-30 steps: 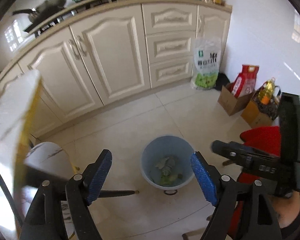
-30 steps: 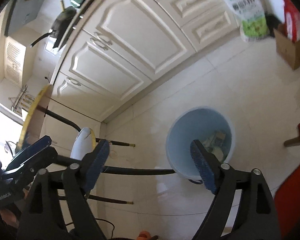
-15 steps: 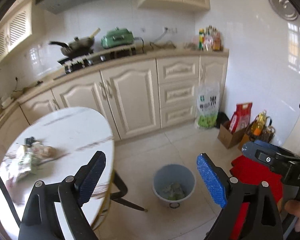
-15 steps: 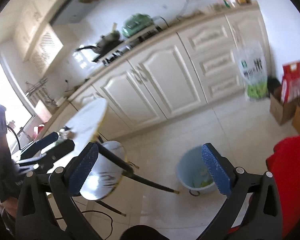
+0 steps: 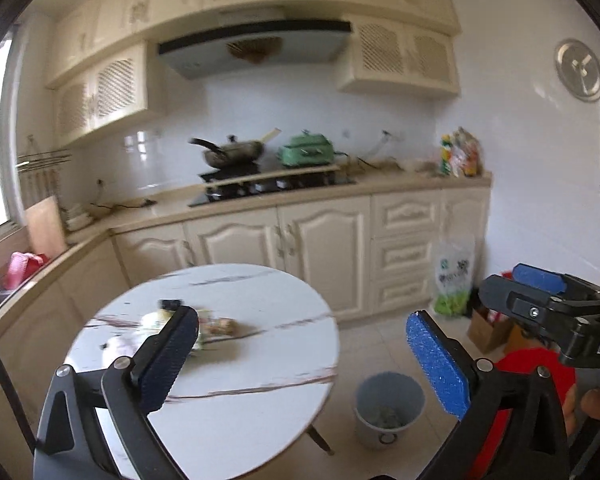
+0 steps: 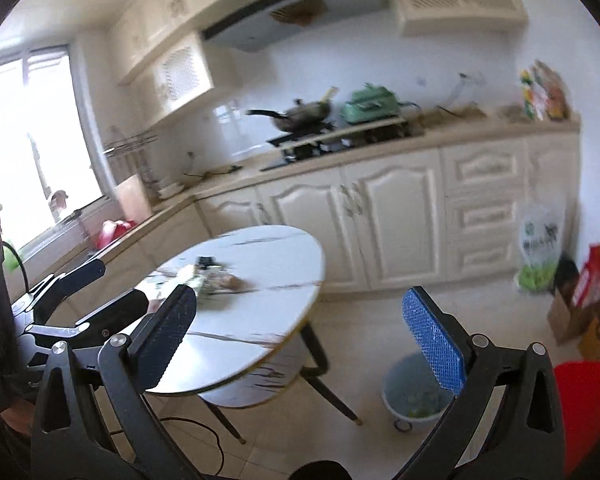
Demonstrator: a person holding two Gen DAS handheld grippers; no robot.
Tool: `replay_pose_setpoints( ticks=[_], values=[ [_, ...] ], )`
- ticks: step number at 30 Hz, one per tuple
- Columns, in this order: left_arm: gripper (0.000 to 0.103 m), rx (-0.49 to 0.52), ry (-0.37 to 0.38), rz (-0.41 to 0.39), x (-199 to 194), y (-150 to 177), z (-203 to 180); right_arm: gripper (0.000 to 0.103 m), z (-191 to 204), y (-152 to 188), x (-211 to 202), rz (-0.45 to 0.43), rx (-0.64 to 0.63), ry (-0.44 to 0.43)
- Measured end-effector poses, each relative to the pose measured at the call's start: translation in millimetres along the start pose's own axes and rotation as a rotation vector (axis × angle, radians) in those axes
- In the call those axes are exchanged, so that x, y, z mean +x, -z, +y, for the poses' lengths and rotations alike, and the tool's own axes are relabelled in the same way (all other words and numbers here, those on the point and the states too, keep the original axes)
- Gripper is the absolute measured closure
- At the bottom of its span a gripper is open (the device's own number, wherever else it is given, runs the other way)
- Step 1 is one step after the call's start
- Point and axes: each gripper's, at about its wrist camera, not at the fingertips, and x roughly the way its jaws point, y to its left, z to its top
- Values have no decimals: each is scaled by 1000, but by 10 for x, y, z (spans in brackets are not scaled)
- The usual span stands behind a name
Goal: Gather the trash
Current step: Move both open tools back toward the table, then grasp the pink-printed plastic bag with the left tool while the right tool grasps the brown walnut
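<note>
Round white marble-patterned tabletop (image 5: 236, 364) bears a blurred cluster of wrappers and scraps (image 5: 204, 326) near its far-left edge, uncollected. The pale blue plastic bin (image 5: 389, 410) on the floor beside the table already holds some trash. Left gripper (image 5: 302, 360) and right gripper (image 6: 300, 344), jaws having just been opening, stand wide with nothing between them.
</note>
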Motion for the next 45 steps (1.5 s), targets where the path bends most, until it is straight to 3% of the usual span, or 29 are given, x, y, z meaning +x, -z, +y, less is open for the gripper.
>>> replay_pose_setpoints(
  ticks=[5,10,19,32,37,45],
  values=[
    [1,-53,-36,-22,-490,260,231,0,371,-29,57,-7,-72,-19],
    [1,-81,-53,-12,-679,426,395,0,593,2,188,4,-107,-19],
    [1,-141,-109,70,-385,456,786,0,796,33,642,72,-141,-58],
    [1,-338,-242,292,667,242,1723,0,880,81,1661,190,-152,-92],
    [1,-306,-270,370,1122,221,1908,0,923,213,2061,265,-167,-103],
    [4,-234,-248,471,2017,222,2033,0,958,335,2545,343,-180,-100]
  ],
)
